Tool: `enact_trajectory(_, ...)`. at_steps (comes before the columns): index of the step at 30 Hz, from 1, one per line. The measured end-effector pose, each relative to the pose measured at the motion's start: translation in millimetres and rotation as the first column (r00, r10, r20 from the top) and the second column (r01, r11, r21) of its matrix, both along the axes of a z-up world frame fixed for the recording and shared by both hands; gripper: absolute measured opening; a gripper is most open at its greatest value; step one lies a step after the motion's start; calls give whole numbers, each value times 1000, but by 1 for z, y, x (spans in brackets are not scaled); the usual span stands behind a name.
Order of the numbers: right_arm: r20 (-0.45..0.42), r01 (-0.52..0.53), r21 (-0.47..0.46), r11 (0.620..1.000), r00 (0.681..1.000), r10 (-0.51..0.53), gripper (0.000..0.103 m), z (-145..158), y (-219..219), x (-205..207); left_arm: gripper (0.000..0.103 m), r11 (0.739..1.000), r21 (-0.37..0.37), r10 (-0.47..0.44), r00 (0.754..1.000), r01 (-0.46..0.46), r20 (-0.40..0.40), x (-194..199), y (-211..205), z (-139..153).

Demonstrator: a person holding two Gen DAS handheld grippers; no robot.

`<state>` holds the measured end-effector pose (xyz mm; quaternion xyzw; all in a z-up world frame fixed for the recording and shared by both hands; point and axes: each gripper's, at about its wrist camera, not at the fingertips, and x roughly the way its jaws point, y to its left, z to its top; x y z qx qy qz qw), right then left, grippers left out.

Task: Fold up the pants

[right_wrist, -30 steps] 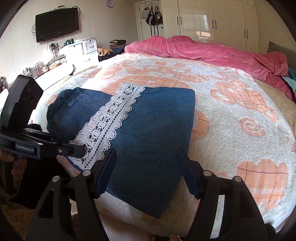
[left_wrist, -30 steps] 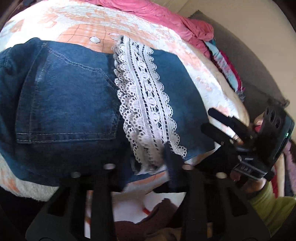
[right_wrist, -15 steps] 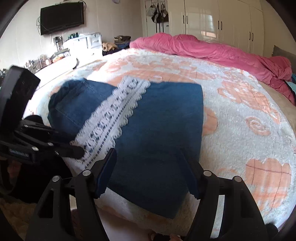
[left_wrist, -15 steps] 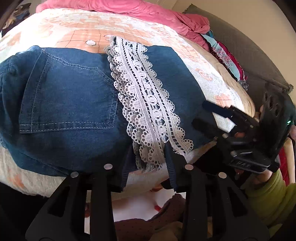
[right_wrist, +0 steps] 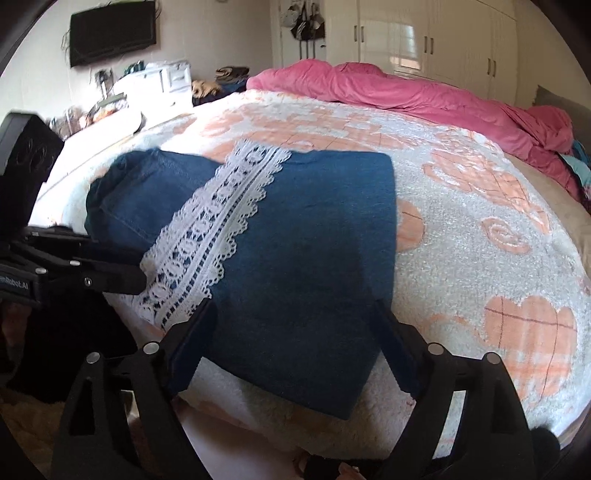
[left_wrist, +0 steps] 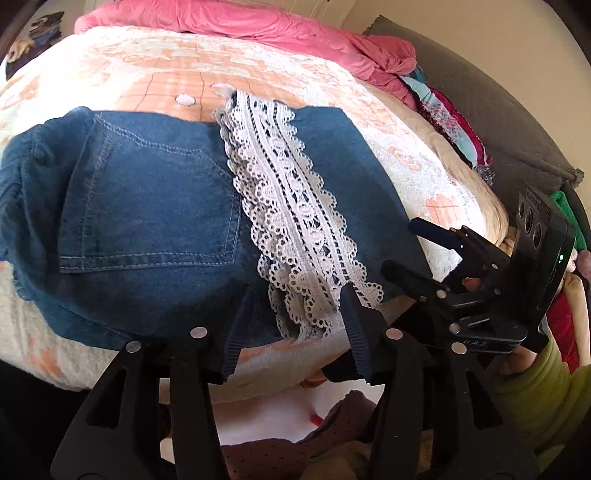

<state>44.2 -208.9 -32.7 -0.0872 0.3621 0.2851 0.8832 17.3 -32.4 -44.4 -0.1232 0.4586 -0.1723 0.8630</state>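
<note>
Folded blue denim pants [left_wrist: 147,206] [right_wrist: 314,240] with a white lace band [left_wrist: 291,206] [right_wrist: 221,218] lie on the bed's near edge. My left gripper [left_wrist: 293,306] sits at the near hem. Its jaws are opening, and the lace end lies loose between them, unpressed. My right gripper [right_wrist: 291,310] straddles the plain denim's near edge. Its jaws are opening wide and touch nothing. The right gripper [left_wrist: 400,245] also shows in the left wrist view beside the pants' right edge. In the right wrist view the left gripper [right_wrist: 136,269] shows at the lace's near end.
A white blanket with orange patterns [left_wrist: 147,74] [right_wrist: 480,240] covers the bed. A pink duvet [left_wrist: 258,22] [right_wrist: 406,96] is bunched along the far side, with colourful clothes [left_wrist: 450,122] by a grey headboard [left_wrist: 498,110]. A green sleeve [left_wrist: 535,387] is behind the right gripper.
The left jaws have spread apart and let go of the lace hem, which now lies on the bed. The right jaws have widened too. Both hands stay nearly where they were.
</note>
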Motion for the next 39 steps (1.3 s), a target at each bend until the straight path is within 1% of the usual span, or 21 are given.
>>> enact_trajectory(5, 1, 50, 25, 998, 999, -50, 86, 7, -10, 4, 49, 1000, 4, 13, 1000, -13, 18, -2, 4, 6)
enact_trajectory(7, -3, 63, 33, 998, 998, -62, 91, 8, -12, 5, 52, 1000, 6, 17, 1000, -17, 26, -4, 6, 8)
enact_trajectory(9, -3, 72, 36, 997, 997, -72, 91, 10, -13, 5, 55, 1000, 7, 21, 999, -21, 31, -5, 7, 10)
enact_trajectory(12, 1, 84, 31, 996, 996, -84, 91, 12, -14, 4, 61, 999, 10, 32, 999, -32, 39, -5, 9, 13)
enact_trajectory(13, 2, 86, 32, 996, 996, -86, 92, 13, -14, 4, 63, 999, 11, 35, 999, -35, 42, -5, 10, 14)
enact_trajectory(15, 4, 87, 38, 996, 996, -87, 97, 16, -15, 4, 67, 999, 13, 43, 998, -44, 50, -7, 11, 17)
enact_trajectory(17, 10, 91, 49, 995, 996, -91, 98, 20, -15, 3, 72, 999, 8, 53, 997, -54, 61, -9, 15, 19)
enact_trajectory(18, 8, 90, 54, 994, 996, -91, 98, 22, -15, 3, 73, 998, 6, 58, 996, -58, 65, -10, 17, 21)
enact_trajectory(20, 5, 85, 65, 994, 996, -85, 98, 27, -14, 5, 77, 997, -15, 73, 995, -72, 72, -12, 24, 25)
enact_trajectory(22, 5, 75, 71, 995, 997, -76, 98, 32, -12, 6, 81, 996, -13, 94, 991, -93, 95, -16, 32, 31)
enact_trajectory(26, 13, 45, 81, 996, 999, -46, 98, 46, 1, 12, 84, 986, -28, 166, 978, -164, 127, -25, 57, 41)
enact_trajectory(29, 26, 5, 91, 996, 1000, -7, 98, 59, 16, 16, 86, 976, -32, 219, 968, -216, 126, -28, 74, 41)
enact_trajectory(33, 50, -74, 77, 994, 996, 71, 98, 74, 45, 20, 87, 954, -44, 301, 949, -298, 93, -35, 102, 32)
enact_trajectory(35, 63, -123, 62, 990, 991, 119, 98, 81, 65, 22, 87, 946, -49, 324, 943, -321, 80, -37, 111, 27)
enact_trajectory(39, 39, -219, 56, 974, 975, 217, 98, 87, 103, 30, 87, 933, -76, 355, 934, -351, 45, -41, 127, 15)
